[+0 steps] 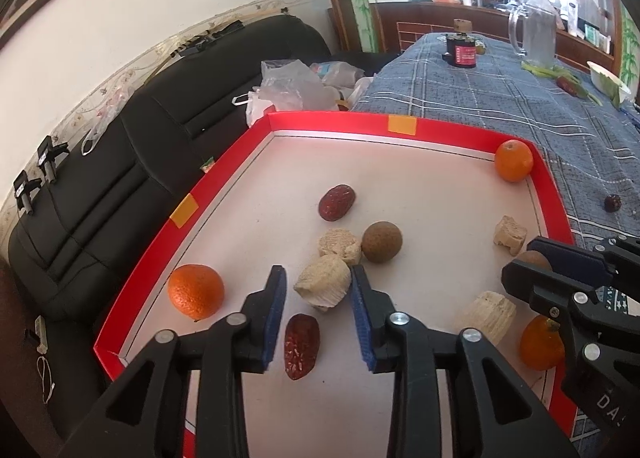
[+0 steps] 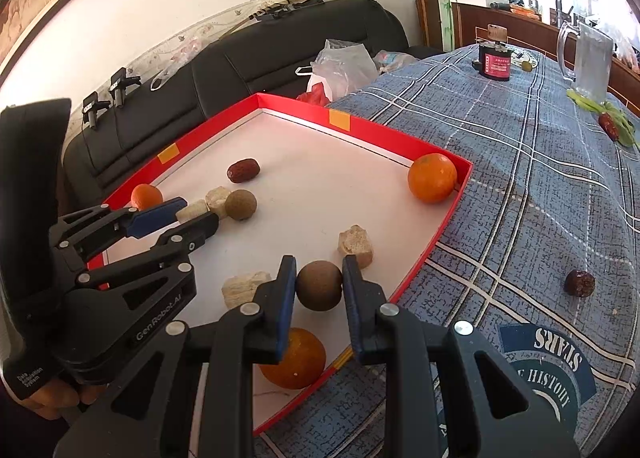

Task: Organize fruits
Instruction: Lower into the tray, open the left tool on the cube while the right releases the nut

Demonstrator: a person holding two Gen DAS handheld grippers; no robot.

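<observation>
A blue plaid tablecloth [image 2: 520, 185] covers the table, and a black leather sofa [image 1: 132, 161] stands along the wall beyond it. On the cloth lies a shallow red-walled cardboard tray with a white floor [image 2: 436, 230], which holds most of the fruit.

The left gripper [image 1: 318, 306], black with blue pads, reaches down over the near part of the tray with its jaws apart around a pale ribbed beige chunk [image 1: 323, 285]. The right pad is at the chunk's edge and the left pad stands clear of it, so no grip shows. The right gripper [image 2: 319, 290] is clamped on a round brown ball-shaped fruit [image 2: 319, 285] near the tray's right wall, both pads pressing its sides.

Three oranges lie in the tray: one in the far right corner [image 2: 432, 177], one by the left wall [image 1: 196, 291], and one near the front edge [image 2: 294, 358]. A second brown round fruit [image 1: 381, 246] sits mid-tray, touching another beige chunk [image 1: 340, 244]. Two wrinkled dark red dates are inside, one mid-tray [image 1: 337, 202] and one just below the left gripper's jaws [image 1: 301, 346]. A third date [image 2: 579, 282] lies outside on the cloth, well apart from the tray.
</observation>
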